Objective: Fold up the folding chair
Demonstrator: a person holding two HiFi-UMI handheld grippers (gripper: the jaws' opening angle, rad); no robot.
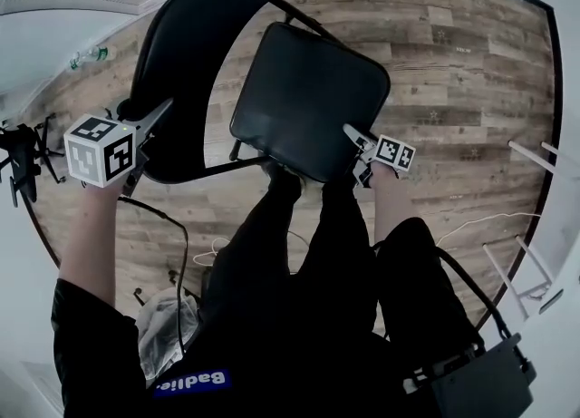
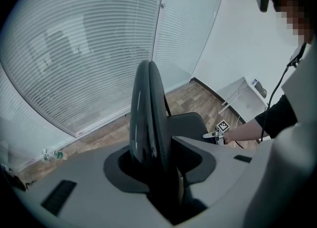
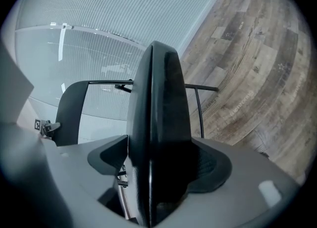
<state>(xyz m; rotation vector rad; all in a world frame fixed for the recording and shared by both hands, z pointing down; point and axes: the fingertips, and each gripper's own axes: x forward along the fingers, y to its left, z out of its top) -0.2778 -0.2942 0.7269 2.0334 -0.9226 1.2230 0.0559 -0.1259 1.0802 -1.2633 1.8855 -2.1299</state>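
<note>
A black folding chair stands on the wood floor in front of me. Its curved backrest (image 1: 186,53) is at the left and its padded seat (image 1: 308,99) is in the middle, tilted. My left gripper (image 1: 154,121) is shut on the backrest's near edge; in the left gripper view the backrest (image 2: 146,113) fills the gap of the left gripper (image 2: 158,162). My right gripper (image 1: 352,140) grips the seat's front edge. In the right gripper view the seat (image 3: 161,123) stands edge-on between the jaws of the right gripper (image 3: 153,172), with the backrest (image 3: 69,108) behind at the left.
White window blinds (image 2: 89,49) run along the far side. A white metal rack (image 1: 521,262) stands at the right, a black tripod (image 1: 18,158) at the left. A bottle (image 1: 91,53) lies by the wall. Cables and a bag (image 1: 168,325) lie near my legs.
</note>
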